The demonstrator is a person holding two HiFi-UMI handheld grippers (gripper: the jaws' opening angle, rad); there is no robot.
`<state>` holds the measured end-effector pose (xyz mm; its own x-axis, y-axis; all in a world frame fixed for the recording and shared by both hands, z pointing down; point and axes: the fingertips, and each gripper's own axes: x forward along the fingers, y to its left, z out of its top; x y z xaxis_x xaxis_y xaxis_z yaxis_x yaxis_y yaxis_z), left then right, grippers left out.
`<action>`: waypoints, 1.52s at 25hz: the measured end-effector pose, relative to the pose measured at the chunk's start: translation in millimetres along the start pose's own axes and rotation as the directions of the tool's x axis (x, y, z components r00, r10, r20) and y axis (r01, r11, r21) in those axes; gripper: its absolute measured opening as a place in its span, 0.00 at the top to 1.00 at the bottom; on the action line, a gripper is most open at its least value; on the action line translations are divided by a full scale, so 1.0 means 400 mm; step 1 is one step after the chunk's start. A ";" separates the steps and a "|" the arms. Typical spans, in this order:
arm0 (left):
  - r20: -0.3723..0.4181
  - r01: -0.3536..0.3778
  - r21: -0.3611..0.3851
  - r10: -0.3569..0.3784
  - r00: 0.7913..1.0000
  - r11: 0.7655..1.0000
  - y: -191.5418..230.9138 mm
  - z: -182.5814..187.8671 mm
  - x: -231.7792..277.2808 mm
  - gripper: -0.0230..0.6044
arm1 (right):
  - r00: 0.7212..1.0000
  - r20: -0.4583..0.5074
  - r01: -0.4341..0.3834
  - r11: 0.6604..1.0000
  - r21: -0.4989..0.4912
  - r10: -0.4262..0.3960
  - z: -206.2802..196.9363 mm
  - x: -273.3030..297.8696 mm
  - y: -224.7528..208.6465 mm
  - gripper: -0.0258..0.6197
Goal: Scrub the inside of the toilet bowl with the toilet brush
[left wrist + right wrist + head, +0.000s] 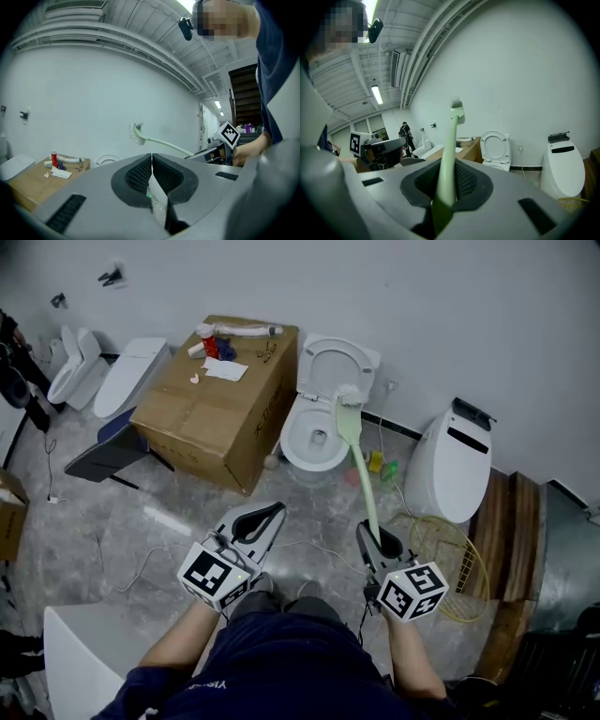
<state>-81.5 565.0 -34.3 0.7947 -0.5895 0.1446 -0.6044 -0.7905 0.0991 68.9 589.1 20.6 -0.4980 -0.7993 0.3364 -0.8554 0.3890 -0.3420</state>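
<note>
The toilet brush (359, 465), right of centre in the head view, is clamped at its handle's low end by the right claw (382, 542), with its bristles by the rim of the toilet bowl (292, 448) at upper centre. It looks like light, slightly whippy plastic, best held there. The left claw (255, 523) is clenched empty; print on the cardboard box (211, 409) is unreadable.

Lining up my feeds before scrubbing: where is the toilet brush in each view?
Head view: toilet brush right of centre, slanting upward.
Left gripper view: toilet brush near centre, head to the left.
Right gripper view: toilet brush at centre, rising from the bottom.
Shared landmark: cardboard box.
</note>
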 end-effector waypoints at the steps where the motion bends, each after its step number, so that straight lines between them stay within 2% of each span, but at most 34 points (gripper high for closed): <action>1: 0.000 -0.004 -0.001 0.004 1.000 1.000 -0.005 -0.002 0.004 0.91 | 1.000 -0.002 -0.004 1.000 0.000 0.004 -0.003 -0.003 -0.006 0.88; 12: -0.003 -0.043 -0.010 0.043 0.999 0.999 -0.067 -0.023 0.065 0.91 | 0.999 -0.029 -0.039 0.999 -0.011 0.039 -0.021 -0.046 -0.089 0.88; 19: -0.003 -0.056 -0.007 0.056 0.998 0.998 -0.054 -0.013 0.097 0.91 | 0.999 -0.024 -0.049 0.999 -0.009 0.048 -0.002 -0.035 -0.123 0.88; 28: 0.006 -0.059 -0.009 0.059 0.998 0.998 0.017 -0.013 0.158 0.91 | 0.998 -0.029 -0.051 0.999 -0.018 0.050 0.020 0.030 -0.165 0.88; 38: -0.014 -0.040 -0.033 0.040 0.999 0.999 0.192 -0.022 0.260 0.91 | 0.998 -0.056 -0.026 1.000 0.001 0.026 0.067 0.199 -0.228 0.88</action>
<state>-45.8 444.3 -3.1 0.7692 -0.6182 0.1617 -0.6374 -0.7602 0.1258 111.3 477.6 55.0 -0.5270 -0.7623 0.3757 -0.8422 0.4091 -0.3512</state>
